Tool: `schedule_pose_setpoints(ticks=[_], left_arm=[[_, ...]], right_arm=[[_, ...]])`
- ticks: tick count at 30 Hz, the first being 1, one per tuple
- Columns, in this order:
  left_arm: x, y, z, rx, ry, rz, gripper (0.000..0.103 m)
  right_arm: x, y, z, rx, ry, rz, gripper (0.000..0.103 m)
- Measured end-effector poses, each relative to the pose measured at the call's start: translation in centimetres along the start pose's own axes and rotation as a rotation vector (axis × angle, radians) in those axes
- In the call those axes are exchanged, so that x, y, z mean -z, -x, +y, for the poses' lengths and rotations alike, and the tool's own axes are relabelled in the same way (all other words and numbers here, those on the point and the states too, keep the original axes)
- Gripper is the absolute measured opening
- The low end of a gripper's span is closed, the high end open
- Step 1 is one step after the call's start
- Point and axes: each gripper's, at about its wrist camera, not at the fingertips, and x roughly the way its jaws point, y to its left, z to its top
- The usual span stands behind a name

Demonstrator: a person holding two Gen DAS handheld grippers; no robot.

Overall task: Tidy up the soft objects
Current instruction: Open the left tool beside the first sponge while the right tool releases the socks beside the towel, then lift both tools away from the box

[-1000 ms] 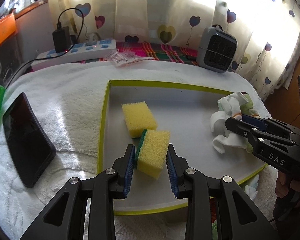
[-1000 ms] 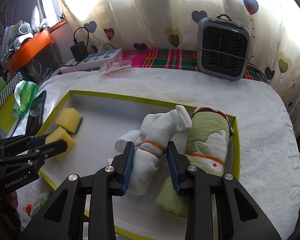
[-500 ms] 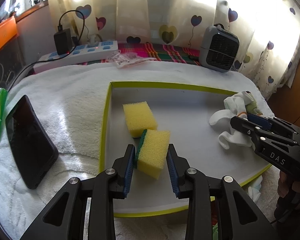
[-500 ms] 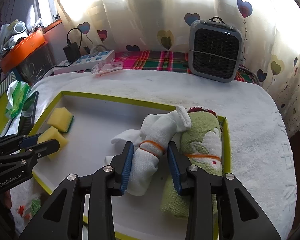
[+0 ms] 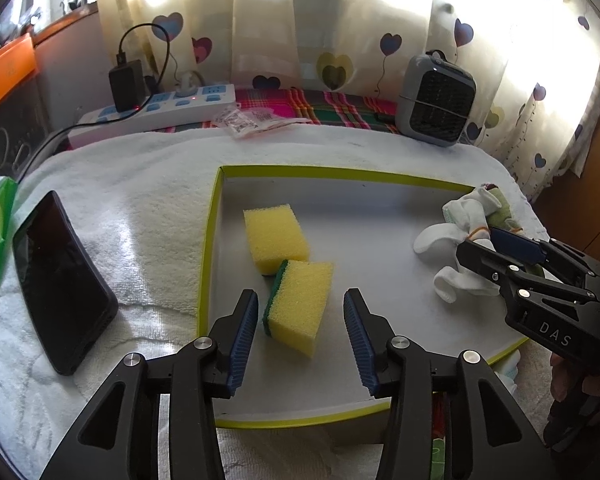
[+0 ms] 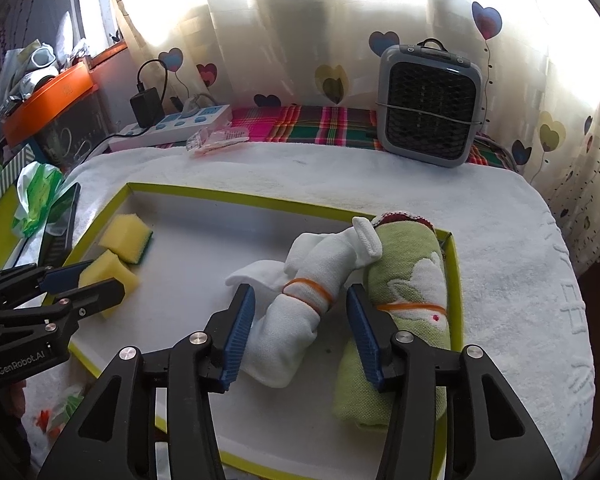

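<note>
A shallow white tray with a yellow-green rim (image 5: pixel 208 240) (image 6: pixel 228 198) lies on a white towel. Two yellow sponges lie at its left: one flat (image 5: pixel 274 238) (image 6: pixel 126 232), one with a green side (image 5: pixel 298 304) (image 6: pixel 106 278). My left gripper (image 5: pixel 300 336) is open, its pads on either side of the green-sided sponge, not touching it. A white sock bundle with an orange band (image 6: pixel 300 308) (image 5: pixel 452 248) lies beside a rolled green towel (image 6: pixel 404 312). My right gripper (image 6: pixel 300 334) is open around the sock bundle.
A black phone (image 5: pixel 60 276) lies left of the tray. A grey heater (image 6: pixel 430 100), a power strip (image 5: pixel 156 110) and a plastic packet (image 5: pixel 256 118) stand at the back. A green bag (image 6: pixel 36 196) sits at the far left.
Both grippers have opened. The left one let go of the green-sided sponge, the right one let go of the sock bundle. Both objects rest in the tray.
</note>
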Motion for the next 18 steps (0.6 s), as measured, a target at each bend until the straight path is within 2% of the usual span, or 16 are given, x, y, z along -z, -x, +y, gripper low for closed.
schedule_pose_setpoints(ticks=[5,18], left_arm=[[0.1,0.6,0.1,0.002,0.001,-0.010,0.047],[1.5,3.1,-0.4,0.007,-0.012,-0.041,0.047]], right_arm=[[0.2,0.5,0.1,-0.007,-0.013,-0.013,0.056],[1.5,2.5,0.7,-0.014,-0.034,-0.032,0.057]])
